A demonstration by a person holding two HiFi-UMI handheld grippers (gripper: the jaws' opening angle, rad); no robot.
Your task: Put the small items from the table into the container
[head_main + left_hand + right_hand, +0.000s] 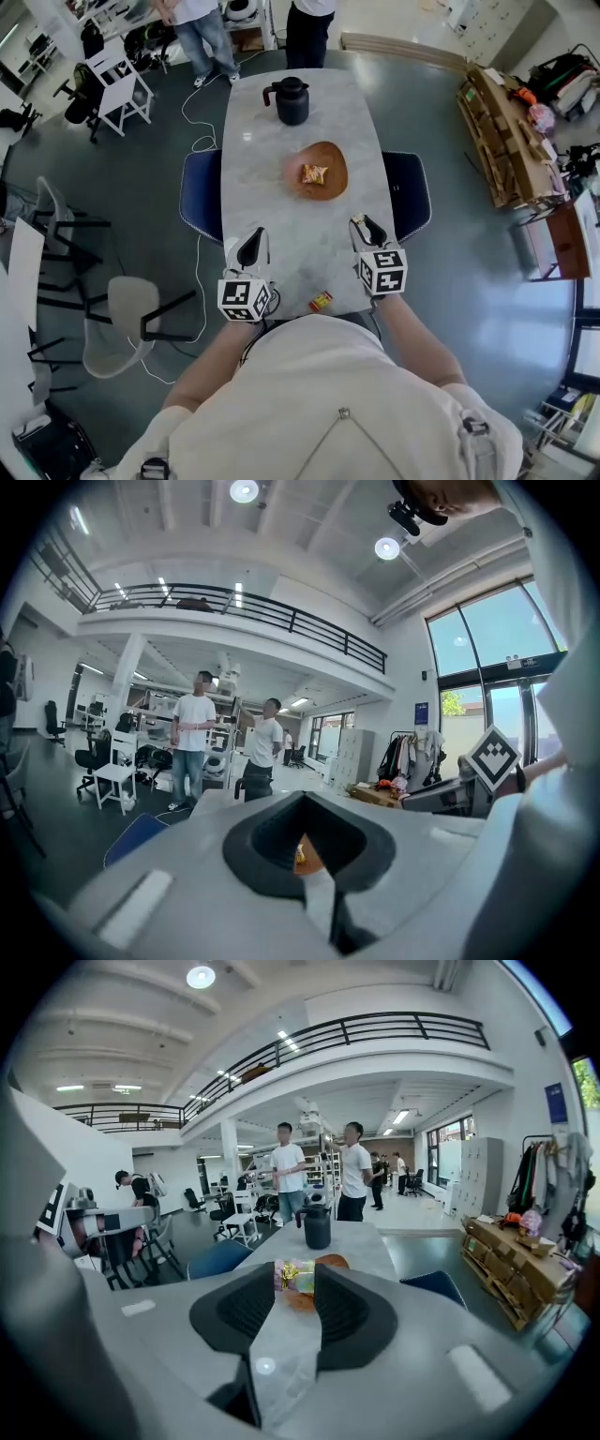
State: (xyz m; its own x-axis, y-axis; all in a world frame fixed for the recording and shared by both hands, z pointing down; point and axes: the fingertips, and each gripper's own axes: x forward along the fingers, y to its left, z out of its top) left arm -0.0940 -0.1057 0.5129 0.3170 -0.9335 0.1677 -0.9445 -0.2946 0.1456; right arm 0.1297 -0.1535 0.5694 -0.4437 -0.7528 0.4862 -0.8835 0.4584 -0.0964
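Note:
A brown wooden dish [330, 153] sits mid-table with an orange snack packet [314, 174] in it. My right gripper [362, 225] hovers over the near part of the table, short of the dish. In the right gripper view its jaws [293, 1275] are shut on a small sweet [292, 1274] in a gold, green and pink wrapper, with the dish [334, 1262] just beyond. My left gripper [252, 236] hangs at the table's near left, shut with nothing in it; through the gap behind its tips [300, 799] the dish shows. A small red-and-yellow packet [322, 301] lies at the near table edge.
A black jug [291, 100] stands at the far end of the marble table [272, 216]. Blue chairs [201, 192] flank the table on both sides. Two people [309, 23] stand beyond the far end. A cable [199, 122] trails on the floor at left.

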